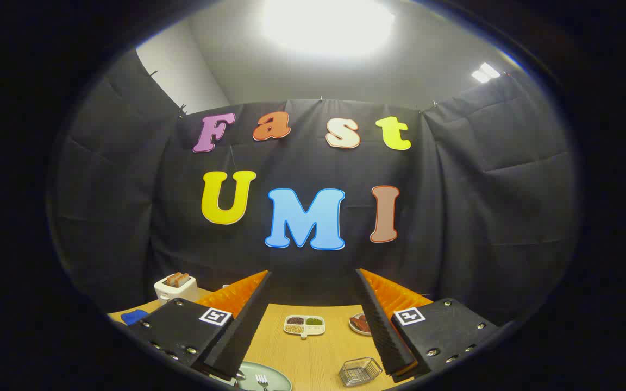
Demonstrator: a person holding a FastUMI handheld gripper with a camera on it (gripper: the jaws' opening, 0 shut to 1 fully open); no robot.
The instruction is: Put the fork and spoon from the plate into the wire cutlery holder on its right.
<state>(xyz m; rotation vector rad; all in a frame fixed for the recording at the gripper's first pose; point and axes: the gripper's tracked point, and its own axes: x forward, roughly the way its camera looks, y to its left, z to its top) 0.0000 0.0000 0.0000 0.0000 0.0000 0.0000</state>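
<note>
Hovering high above the wooden table [313,353], the gripper [313,320] points mostly at the booth wall; its fingers stand wide apart and hold nothing. Judged a start pose: a raised, level approach that keeps the whole work area in sight before descending.

Largest on the table, the pale green plate [272,377] lies low between the fingers, close by the left one, partly cut off. The fork [262,380] rests on it, tines toward the camera. A bit of metal by the left finger's base may be the spoon [240,374]; cannot tell for sure.

Wire cutlery holder [360,371] sits on the table to the plate's right, just beside the right finger's base, apparently empty. Plate and holder sit side by side, probably so each transfer is a short sideways carry.

Farther off: white toaster [176,288] with bread beyond the left finger, a divided tray [304,325] of grains between the fingers, a small dish [357,323] near the right finger, a blue cloth [133,315].
</note>
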